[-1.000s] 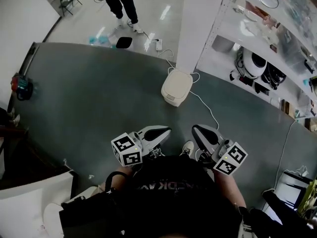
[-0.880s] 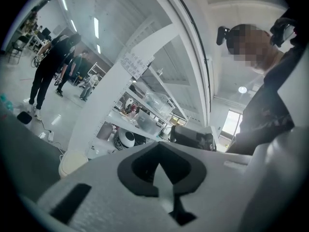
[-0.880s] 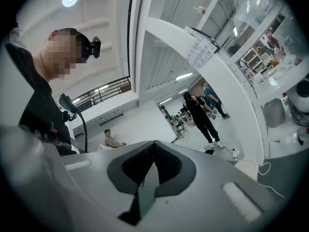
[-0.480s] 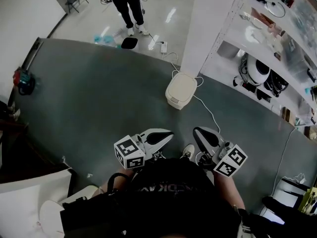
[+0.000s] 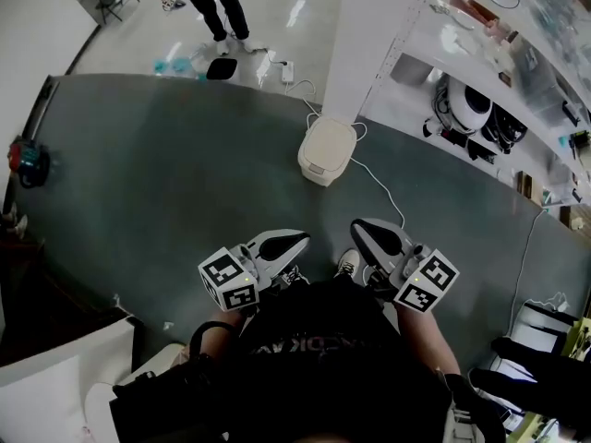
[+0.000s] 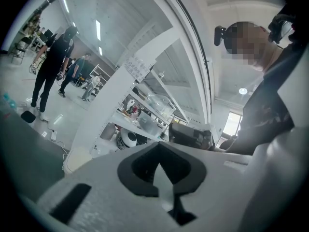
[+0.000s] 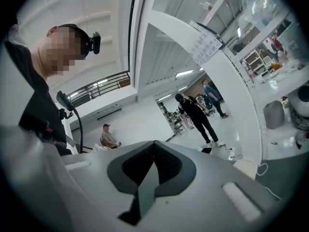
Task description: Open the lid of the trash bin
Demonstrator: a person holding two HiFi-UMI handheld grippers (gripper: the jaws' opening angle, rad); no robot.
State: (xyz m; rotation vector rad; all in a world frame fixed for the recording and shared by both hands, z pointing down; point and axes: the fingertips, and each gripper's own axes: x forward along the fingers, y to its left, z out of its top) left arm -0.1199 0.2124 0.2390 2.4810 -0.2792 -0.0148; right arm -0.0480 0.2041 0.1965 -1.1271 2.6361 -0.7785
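Bin [image 5: 328, 150] is sitting on the grey floor [image 5: 166, 183] at the foot of the white pillar [image 5: 369, 35], cream-coloured, lid down. It is lying ahead of both grippers and well apart from them, roughly in line with the gap between the two. Nothing is touching it. A white cable [image 5: 383, 192] is running past its right side across the floor. Left gripper [image 5: 300, 241] is being held low in front of the person's body, pointing level toward the bin, jaws together with nothing between them. Right gripper [image 5: 358, 229] is being held just beside it at about the same height, also pointing toward the bin, jaws looking closed and empty too. The marker cubes are showing at the near end of each gripper, close to the person's dark top. In the left gripper view the bin [image 6: 77, 158] is peeking out low on the left past the gripper's white shell, by the base of the pillar. In the right gripper view it [image 7: 246, 167] is showing low on the right, just above the shell's edge. Shelves [image 5: 499, 81] are running along the right with mixed items on them, too small to name. A person in black [image 5: 208, 7] is standing on the shiny floor far beyond the bin. A small red and teal object [image 5: 23, 160] is lying at the floor's far left edge, unclear what it is.
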